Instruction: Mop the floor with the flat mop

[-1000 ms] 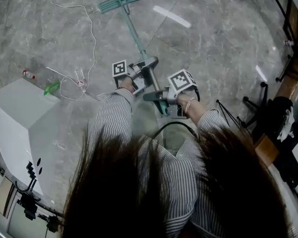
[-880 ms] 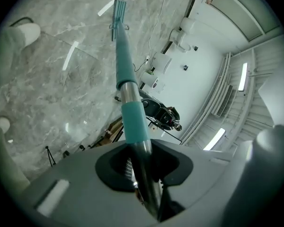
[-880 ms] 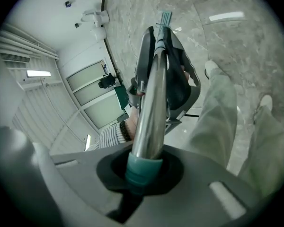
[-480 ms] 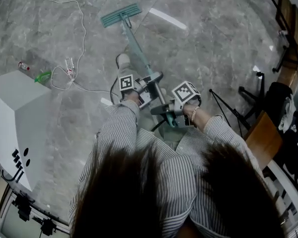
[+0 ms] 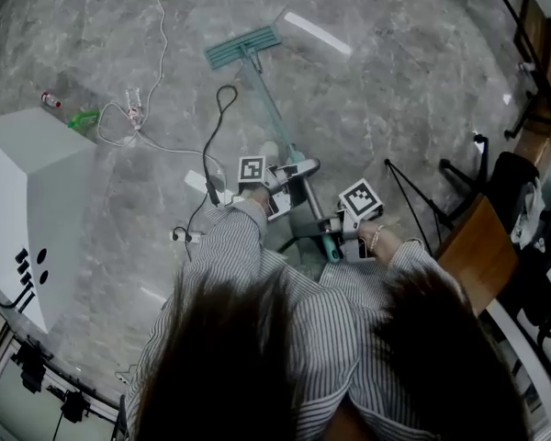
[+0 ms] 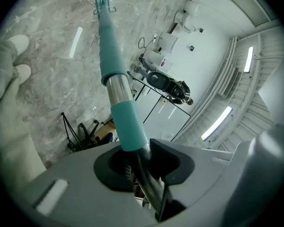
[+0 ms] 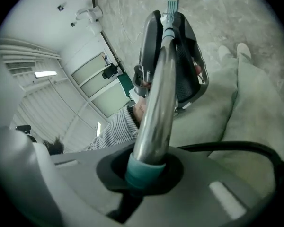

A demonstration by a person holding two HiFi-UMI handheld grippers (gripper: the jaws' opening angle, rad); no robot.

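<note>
Clamping flat mop [image 5: 243,46] shaft with left gripper [image 5: 294,175]; closing right gripper [image 5: 332,237] on mop's top end. Pressing mop pad flat on marble floor [image 5: 395,90]. Trailing black cable [image 5: 209,141] just left of mop, white cabinet [image 5: 28,182] farther left.

No words, brands or numbers can be read; the left cube [image 5: 252,168] and right cube [image 5: 361,198] bear only black-and-white square patterns

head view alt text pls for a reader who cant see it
From above, a person in a striped shirt grips a teal flat mop's handle with the left gripper ahead of the right gripper, the mop head flat on the grey marble floor. Cables trail between it and a white box.
</note>
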